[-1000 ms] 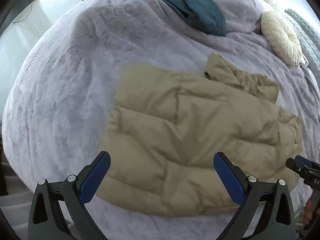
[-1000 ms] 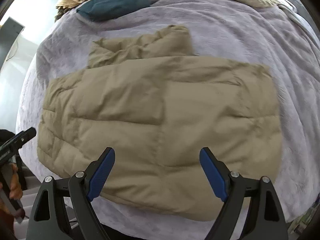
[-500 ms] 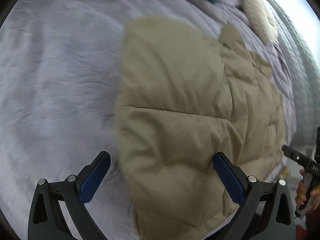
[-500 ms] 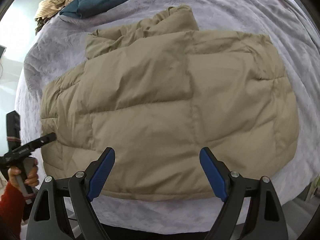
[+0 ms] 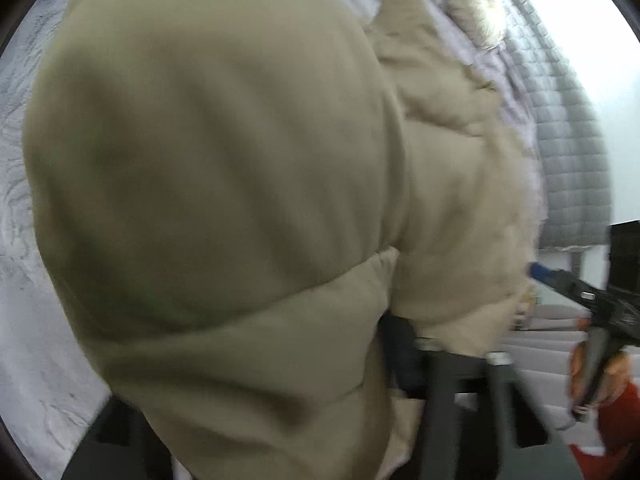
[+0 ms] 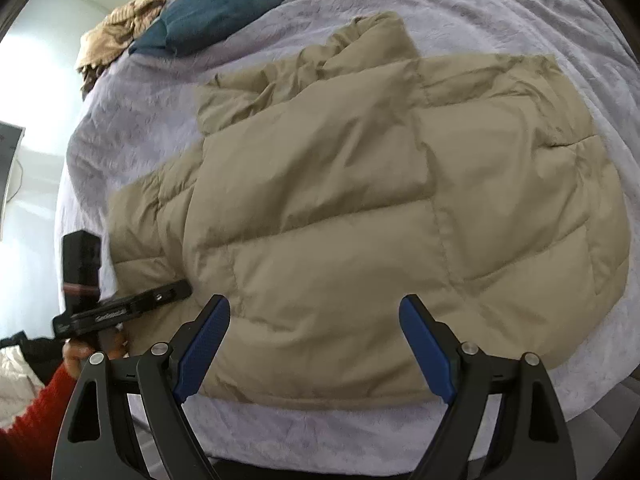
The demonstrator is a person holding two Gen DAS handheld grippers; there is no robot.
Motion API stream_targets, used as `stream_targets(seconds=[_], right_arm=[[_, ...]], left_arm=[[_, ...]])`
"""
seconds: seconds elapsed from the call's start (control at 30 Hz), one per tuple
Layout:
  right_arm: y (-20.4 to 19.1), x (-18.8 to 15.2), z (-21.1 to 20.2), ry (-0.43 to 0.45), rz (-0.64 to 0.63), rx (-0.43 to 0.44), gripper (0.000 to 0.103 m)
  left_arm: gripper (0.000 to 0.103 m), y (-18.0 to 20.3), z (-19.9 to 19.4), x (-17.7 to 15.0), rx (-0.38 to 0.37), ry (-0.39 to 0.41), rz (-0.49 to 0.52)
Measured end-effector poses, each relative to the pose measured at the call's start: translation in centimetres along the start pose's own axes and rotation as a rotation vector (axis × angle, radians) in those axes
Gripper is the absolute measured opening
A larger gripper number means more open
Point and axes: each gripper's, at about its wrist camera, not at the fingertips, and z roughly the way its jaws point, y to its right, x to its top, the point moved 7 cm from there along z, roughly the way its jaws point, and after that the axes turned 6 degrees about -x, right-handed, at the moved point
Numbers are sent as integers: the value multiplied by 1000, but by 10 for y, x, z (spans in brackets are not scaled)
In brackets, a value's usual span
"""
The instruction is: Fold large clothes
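Left wrist: jacket (image 5: 224, 200) seemingly between tongs (image 5: 256, 400)

1. Soft daylight fills both views; white glare burns out the left wrist view's upper right corner and the right wrist view's left edge.
2. The left wrist view is heavily blurred: the puffy beige quilted jacket (image 5: 224, 208) smears across it, out of focus.
3. The right wrist view is sharp at the centre, with gentle shadows in the jacket's seams.
4. Fisheye bending curves the fluffy lilac bedspread (image 6: 500, 12) towards dark round corners.
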Motion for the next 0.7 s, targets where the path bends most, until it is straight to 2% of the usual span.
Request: stream_targets(seconds=[0.13,0.23,0.3,0.33,0.37,0.5,0.7], right_arm=[[1,11,0,26,-85,-99,89],[6,24,3,46,-98,-109,86],[7,33,10,52,-104,-74,55],[11,36,17,43,-108,-77,24],[15,39,26,28,-111,-85,13],[20,52,52,0,-113,13,8],[25,70,81,-44,-81,155,8]], left_arm=[[31,16,-8,-4,24,19,36],[28,29,-17,-8,43,44,48],[28,41,-23,-9,55,62,38],[28,45,-27,-10,63,66,28],[28,50,-31,-8,76,70,14],[28,85,-52,-6,105,105,-7],[28,177,-62,14,70,170,-12]])
